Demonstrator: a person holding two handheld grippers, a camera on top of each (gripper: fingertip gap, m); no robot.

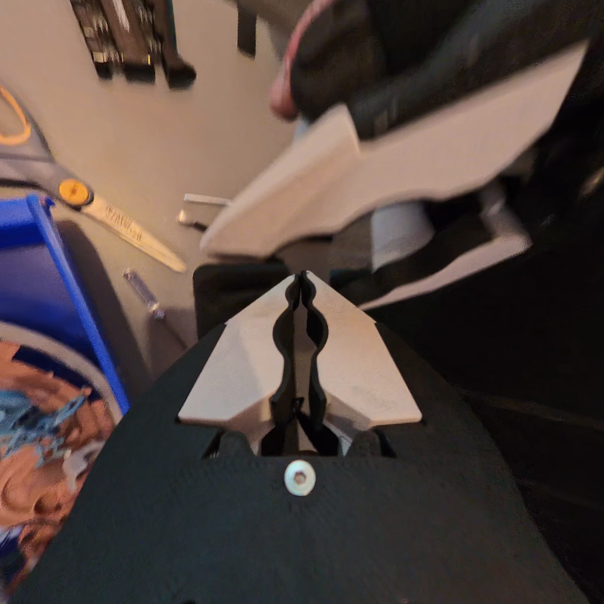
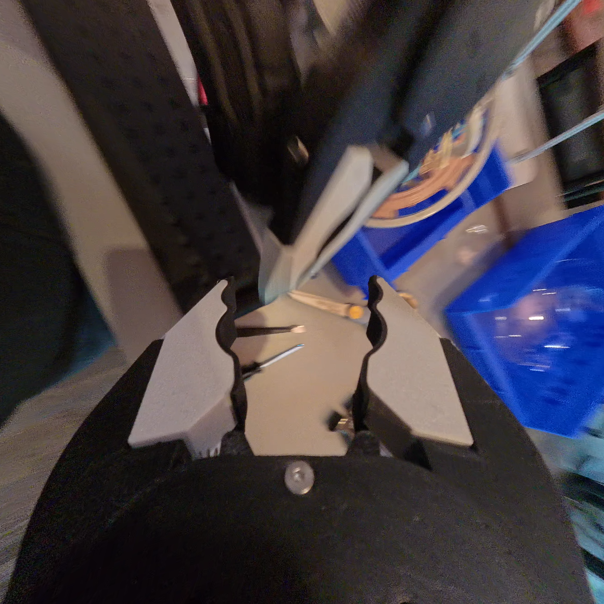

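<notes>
My left gripper is shut, its tips touching, with nothing visible between them. Its tip points into the gap of my right gripper, which is open and empty. In the left wrist view the right gripper comes in from the upper right, held by a dark gloved hand. In the right wrist view the left gripper comes down from the top, just past my fingertips. Scissors with an orange pivot lie on the beige table to the left. Both views are blurred.
A blue bin and a round tin with a brown and blue picture stand at the left. More blue bins show at the right. Two thin tools and the scissors lie between my right fingers. A small clear tube lies near a black block.
</notes>
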